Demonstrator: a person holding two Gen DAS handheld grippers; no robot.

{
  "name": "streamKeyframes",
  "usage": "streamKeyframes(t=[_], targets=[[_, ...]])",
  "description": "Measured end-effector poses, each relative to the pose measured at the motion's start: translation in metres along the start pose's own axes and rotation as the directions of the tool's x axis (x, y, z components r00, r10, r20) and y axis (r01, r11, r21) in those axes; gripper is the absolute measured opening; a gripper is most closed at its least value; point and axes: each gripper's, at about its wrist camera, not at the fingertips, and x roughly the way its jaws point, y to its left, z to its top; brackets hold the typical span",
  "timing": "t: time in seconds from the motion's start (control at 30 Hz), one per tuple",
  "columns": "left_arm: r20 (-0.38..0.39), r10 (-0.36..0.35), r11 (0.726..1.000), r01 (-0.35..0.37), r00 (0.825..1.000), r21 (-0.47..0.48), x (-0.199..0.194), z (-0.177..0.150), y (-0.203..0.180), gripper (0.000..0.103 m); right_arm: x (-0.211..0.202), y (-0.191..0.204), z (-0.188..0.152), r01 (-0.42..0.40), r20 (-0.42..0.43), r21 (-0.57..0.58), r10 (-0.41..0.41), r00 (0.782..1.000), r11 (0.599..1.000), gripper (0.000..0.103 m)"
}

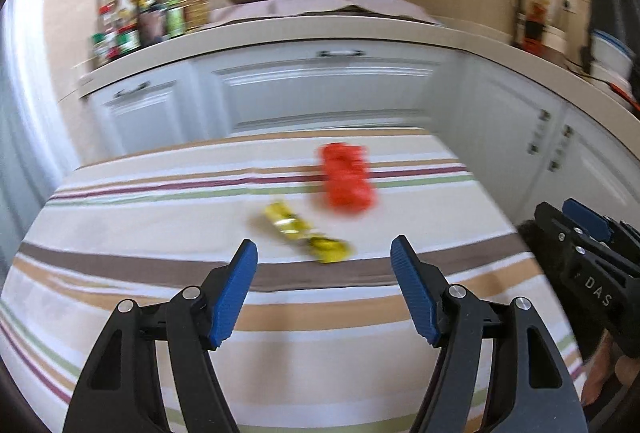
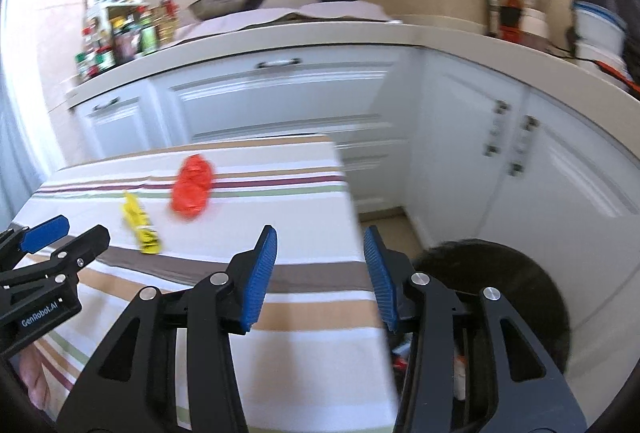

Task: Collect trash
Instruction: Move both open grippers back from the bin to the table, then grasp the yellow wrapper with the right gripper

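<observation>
**Two Wrappers Awaited Pickup on Striped Cloth**

A crumpled yellow wrapper [image 1: 306, 233] lay near the middle of the striped counter [image 1: 120, 313], with a red wrapper [image 1: 347, 180] just beyond it, toward the far edge; the two sat close together but apart. The left tool [image 1: 324, 249] hovered just short of the yellow piece, fingers spread and empty. The right tool [image 2: 320, 237], also spread and holding nothing, hung over the counter's right edge, above a dark bin [image 2: 520, 293] on the floor that already held some scraps. White cabinets [image 1: 320, 93] stood behind. The yellow wrapper looked the likely first pick: the left tool would do best to straddle its narrow middle, drop low to the cloth and close without snagging the fabric. Both views were motion-blurred.
</observation>
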Motion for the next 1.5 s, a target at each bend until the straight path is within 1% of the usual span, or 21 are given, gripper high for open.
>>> streamKeyframes(t=[0.2, 0.43, 0.53, 0.7, 0.87, 0.97, 1.13, 1.2, 1.23, 1.27, 1.37, 1.5], targets=[[-0.014, 0.078, 0.994, -0.079, 0.997, -0.072, 0.001, -0.005, 0.055, 0.067, 0.02, 0.055, 0.006, -0.085, -0.036, -0.069, 0.083, 0.996, 0.994, 0.044], [-0.031, 0.147, 0.979, -0.15, 0.989, -0.139, 0.001, -0.011, 0.109, 0.067, 0.043, 0.116, 0.004, -0.178, -0.099, -0.145, 0.165, 0.981, 0.973, 0.044], [-0.041, 0.175, 0.971, -0.18, 0.984, -0.159, 0.001, -0.014, 0.131, 0.067, 0.052, 0.135, 0.004, -0.199, -0.121, -0.171, 0.179, 0.976, 0.965, 0.044], [-0.07, 0.224, 0.953, -0.234, 0.972, -0.192, 0.003, -0.023, 0.164, 0.067, 0.067, 0.156, 0.005, -0.226, -0.159, -0.19, 0.198, 0.967, 0.955, 0.044], [-0.1, 0.25, 0.937, -0.267, 0.963, -0.224, 0.006, -0.029, 0.187, 0.067, 0.085, 0.172, 0.007, -0.237, -0.209, -0.192, 0.196, 0.958, 0.952, 0.045], [-0.11, 0.248, 0.934, -0.268, 0.963, -0.236, 0.007, -0.031, 0.193, 0.067, 0.095, 0.178, 0.007, -0.232, -0.242, -0.195, 0.183, 0.953, 0.953, 0.045], [-0.112, 0.235, 0.938, -0.255, 0.966, -0.234, 0.009, -0.032, 0.194, 0.067, 0.107, 0.181, 0.006, -0.229, -0.287, -0.193, 0.168, 0.943, 0.954, 0.045], [-0.114, 0.228, 0.94, -0.249, 0.967, -0.232, 0.01, -0.032, 0.193, 0.067, 0.11, 0.181, 0.005, -0.234, -0.306, -0.19, 0.169, 0.937, 0.953, 0.039], [-0.115, 0.225, 0.941, -0.247, 0.967, -0.231, 0.011, -0.032, 0.193, 0.067, 0.111, 0.18, 0.004, -0.233, -0.311, -0.191, 0.167, 0.936, 0.953, 0.03], [-0.115, 0.223, 0.942, -0.244, 0.968, -0.231, 0.012, -0.031, 0.191, 0.067, 0.111, 0.179, 0.004, -0.236, -0.315, -0.191, 0.168, 0.934, 0.953, 0.023], [-0.116, 0.212, 0.946, -0.234, 0.97, -0.224, 0.014, -0.03, 0.186, 0.067, 0.109, 0.175, 0.002, -0.245, -0.317, -0.177, 0.18, 0.931, 0.953, 0.022], [-0.111, 0.193, 0.953, -0.213, 0.975, -0.213, 0.016, -0.027, 0.175, 0.067, 0.097, 0.167, -0.002, -0.242, -0.299, -0.172, 0.184, 0.936, 0.955, 0.022]])
